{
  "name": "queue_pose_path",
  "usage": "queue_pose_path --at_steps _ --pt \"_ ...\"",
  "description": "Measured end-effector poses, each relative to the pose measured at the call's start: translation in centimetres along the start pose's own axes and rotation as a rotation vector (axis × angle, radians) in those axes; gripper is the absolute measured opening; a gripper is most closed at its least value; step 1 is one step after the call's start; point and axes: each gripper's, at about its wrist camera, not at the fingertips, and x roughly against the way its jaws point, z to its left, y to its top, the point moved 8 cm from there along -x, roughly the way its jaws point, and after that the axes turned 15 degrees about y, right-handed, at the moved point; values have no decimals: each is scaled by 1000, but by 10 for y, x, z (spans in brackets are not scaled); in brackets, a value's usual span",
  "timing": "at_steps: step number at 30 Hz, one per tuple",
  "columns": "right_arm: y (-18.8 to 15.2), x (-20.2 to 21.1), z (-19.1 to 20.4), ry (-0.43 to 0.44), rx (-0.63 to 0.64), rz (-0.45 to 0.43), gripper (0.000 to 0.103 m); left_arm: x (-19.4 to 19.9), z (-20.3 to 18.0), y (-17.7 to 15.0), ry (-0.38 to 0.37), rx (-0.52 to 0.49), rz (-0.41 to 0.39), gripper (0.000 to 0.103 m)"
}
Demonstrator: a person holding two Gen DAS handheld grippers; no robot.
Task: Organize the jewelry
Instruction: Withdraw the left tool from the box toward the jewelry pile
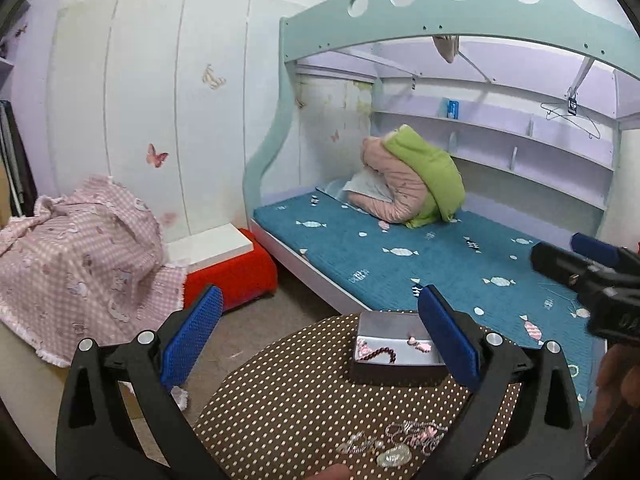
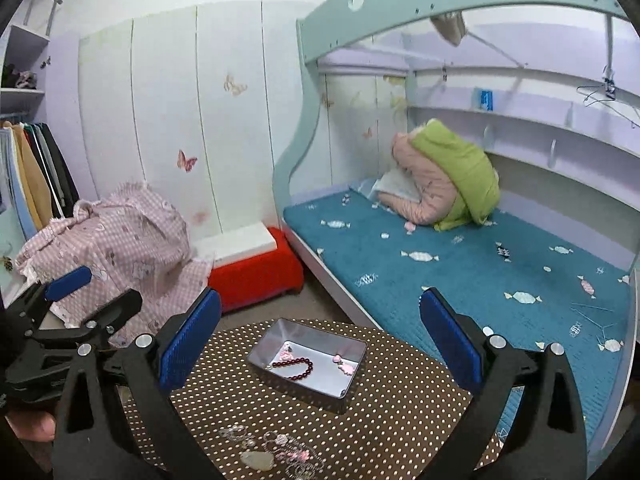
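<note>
Both tongs, left (image 1: 320,340) & right (image 2: 320,340), spread w/ nothing held, above the counter (image 2: 400,420); tin (image 2: 352,376) at far side already holds beads (image 2: 294,368), so drop low on the near pile (image 2: 276,448), pinch one piece, lift slow.

Between the spread jaws lies a round brown tabletop dotted with white (image 2: 360,420). On it, ahead of the blue textured pads (image 2: 188,344), stands a rectangular tin box, silver inside and black outside (image 2: 352,364), holding a dark red bead bracelet (image 2: 294,368) and pale pink charms (image 2: 346,364). Beyond the right jaw spreads a teal bedcover with candy print (image 2: 460,280); beyond the left, a pink checked cloth (image 2: 132,236) and red stool (image 2: 256,276).
</note>
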Motion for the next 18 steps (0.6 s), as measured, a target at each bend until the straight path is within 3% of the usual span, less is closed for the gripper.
queue_pose_path --at_steps 11,18 --pt "-18 69 36 -51 60 -97 96 65 20 -23 34 26 -69 98" --pt "-46 84 53 -70 82 -99 96 93 28 -44 37 46 -92 98"
